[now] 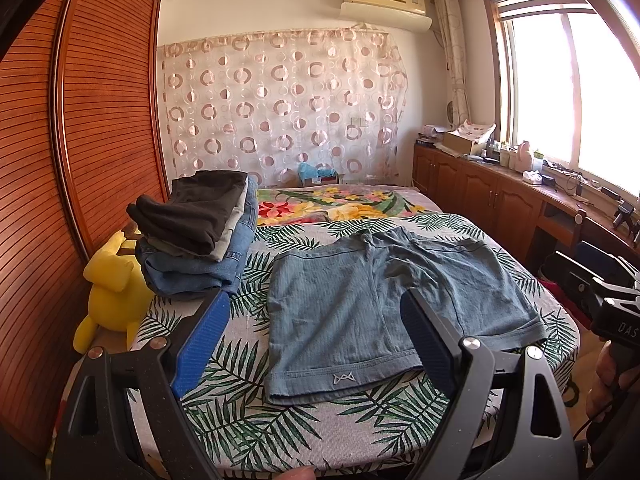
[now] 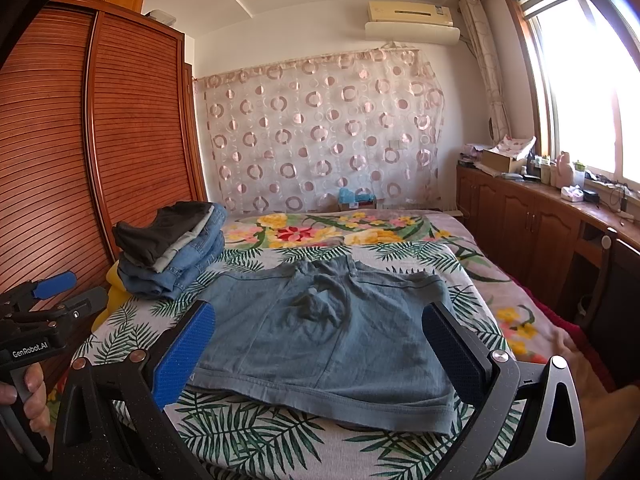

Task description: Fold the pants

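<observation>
Grey-blue shorts (image 1: pixel 376 304) lie spread flat on the palm-leaf bed cover (image 1: pixel 248 412), waistband toward the far side, leg hems toward me. In the right wrist view the same shorts (image 2: pixel 320 336) fill the middle. My left gripper (image 1: pixel 316 300) hovers open above the near left leg hem, nothing between its blue pads. My right gripper (image 2: pixel 320 312) is open too, held over the near edge of the shorts, empty. The left gripper (image 2: pixel 44 304) also shows at the left edge of the right wrist view, held by a hand.
A stack of folded jeans and dark clothes (image 1: pixel 200 236) sits at the bed's left side, beside a yellow plush toy (image 1: pixel 112 292). A slatted wooden wardrobe (image 1: pixel 80 140) stands on the left. Wooden cabinets (image 1: pixel 492 196) with clutter run under the window on the right.
</observation>
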`<state>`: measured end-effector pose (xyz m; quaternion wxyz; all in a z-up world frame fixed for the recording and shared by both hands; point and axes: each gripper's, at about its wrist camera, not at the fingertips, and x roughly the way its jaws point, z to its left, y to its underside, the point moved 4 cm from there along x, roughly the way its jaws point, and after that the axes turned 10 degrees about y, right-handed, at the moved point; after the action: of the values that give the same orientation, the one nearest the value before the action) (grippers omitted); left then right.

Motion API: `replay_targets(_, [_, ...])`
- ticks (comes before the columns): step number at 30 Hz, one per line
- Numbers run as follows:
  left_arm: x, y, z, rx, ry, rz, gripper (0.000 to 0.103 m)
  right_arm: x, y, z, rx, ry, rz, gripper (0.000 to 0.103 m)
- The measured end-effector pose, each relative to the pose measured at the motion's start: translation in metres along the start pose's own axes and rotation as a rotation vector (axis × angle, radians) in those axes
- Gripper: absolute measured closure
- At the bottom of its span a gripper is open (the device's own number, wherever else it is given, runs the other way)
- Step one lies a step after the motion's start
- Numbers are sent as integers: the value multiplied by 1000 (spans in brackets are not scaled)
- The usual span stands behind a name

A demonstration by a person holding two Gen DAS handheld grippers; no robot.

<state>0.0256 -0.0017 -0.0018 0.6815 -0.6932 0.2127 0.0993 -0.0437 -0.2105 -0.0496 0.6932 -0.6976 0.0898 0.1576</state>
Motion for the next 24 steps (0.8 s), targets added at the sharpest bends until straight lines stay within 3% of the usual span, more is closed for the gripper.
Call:
replay_targets(14, [0,0,0,-2,2,2,15,0,1,-1,3,0,4,0])
replay_targets(24, [20,20,5,-26,12,50,15,4,7,-5,-2,9,25,0])
